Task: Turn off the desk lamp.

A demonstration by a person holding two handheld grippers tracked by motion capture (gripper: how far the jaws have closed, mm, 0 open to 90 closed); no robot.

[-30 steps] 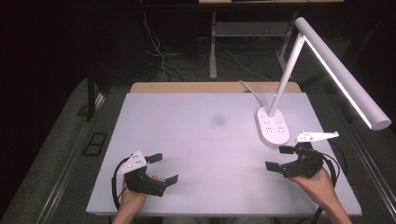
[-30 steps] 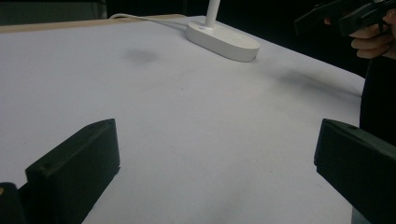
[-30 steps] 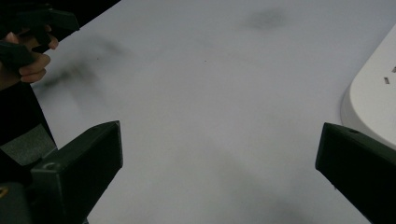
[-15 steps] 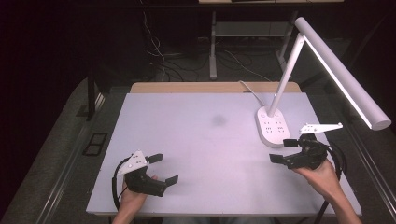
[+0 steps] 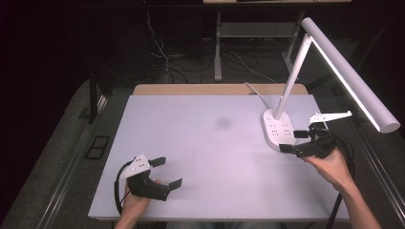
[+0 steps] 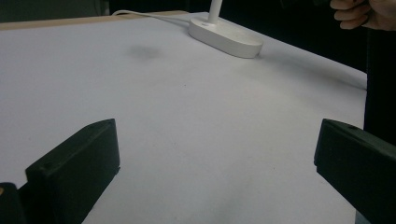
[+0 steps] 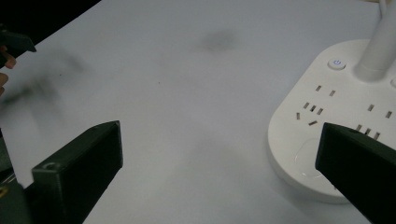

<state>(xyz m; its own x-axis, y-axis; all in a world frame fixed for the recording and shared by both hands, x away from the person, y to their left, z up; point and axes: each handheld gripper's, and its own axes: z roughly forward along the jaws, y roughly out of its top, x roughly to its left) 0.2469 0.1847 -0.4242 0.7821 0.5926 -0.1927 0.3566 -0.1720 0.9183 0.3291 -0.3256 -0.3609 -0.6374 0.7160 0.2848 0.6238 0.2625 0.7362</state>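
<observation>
The lamp (image 5: 329, 62) head runs off the high view's right edge; its base (image 7: 327, 126) is cut off in the right gripper view.

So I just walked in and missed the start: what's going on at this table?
A person holds tongs in each hand over a white table. Nothing is gripped yet. The right tongs, jaws open, hover at the near edge of the lamp base, which carries sockets and a power button. The left tongs, also open, sit at the near left of the table, away from the lamp. A faint smudge marks the table's middle.
</observation>
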